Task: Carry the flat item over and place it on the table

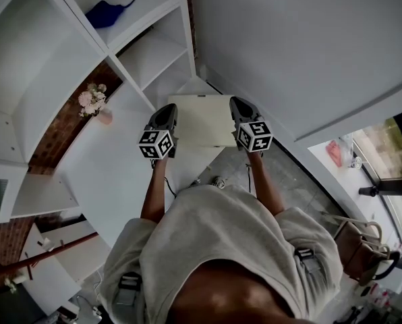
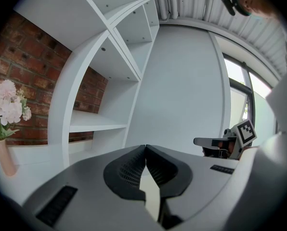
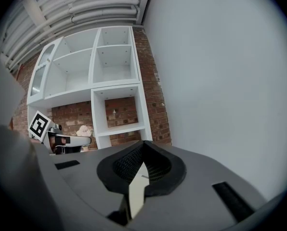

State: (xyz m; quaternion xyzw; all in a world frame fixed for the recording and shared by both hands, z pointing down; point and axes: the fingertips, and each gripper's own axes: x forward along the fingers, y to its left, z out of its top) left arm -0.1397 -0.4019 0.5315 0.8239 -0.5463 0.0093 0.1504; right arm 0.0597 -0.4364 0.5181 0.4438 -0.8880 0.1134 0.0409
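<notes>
Together, the left tongs (image 1: 167, 115) and right tongs (image 1: 239, 109) pinch opposite edges of the cream flat panel (image 1: 202, 120).

A white shelf unit (image 1: 147, 52) is set against a red brick wall (image 2: 18, 57), and a plain white wall (image 1: 289, 46) is joined to it at the corner. A white table (image 1: 113, 174) is placed below the shelves, with pink flowers (image 1: 92, 101) stood on it near the brick. Daylight is let in through a tall window (image 2: 236, 105).

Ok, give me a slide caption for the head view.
Left tool and right tool shut on opposite edges of a flat white board, near the white table and shelves.
</notes>
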